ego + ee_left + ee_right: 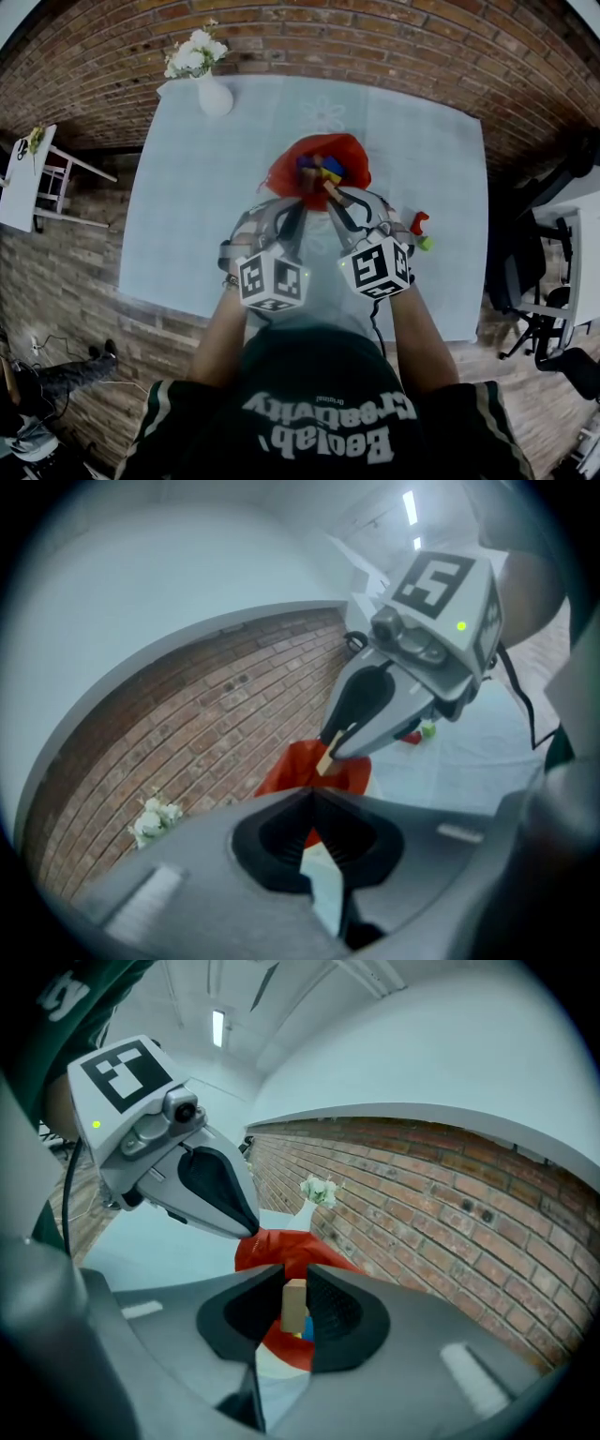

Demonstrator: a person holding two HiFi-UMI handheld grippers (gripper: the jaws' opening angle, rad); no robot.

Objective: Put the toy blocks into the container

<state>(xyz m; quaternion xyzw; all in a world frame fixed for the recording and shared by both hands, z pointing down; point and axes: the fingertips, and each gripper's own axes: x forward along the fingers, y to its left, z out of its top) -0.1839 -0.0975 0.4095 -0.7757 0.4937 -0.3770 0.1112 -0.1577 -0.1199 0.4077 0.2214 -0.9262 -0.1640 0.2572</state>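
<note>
We note a white ceramic vase of white flowers upright at the far left corner of the pale blue table; red brick wall behind; white side table well left

Wears a dark green shirt with white lettering and white stripes along the short sleeves. Carries a rounded pale grey shell with black inner pads in each hand: left hand-held gripper, right hand-held gripper. Tops each with a white marker cube printed with black squares, a small green light beside it. Trails a thin black cable from the right one.
</note>
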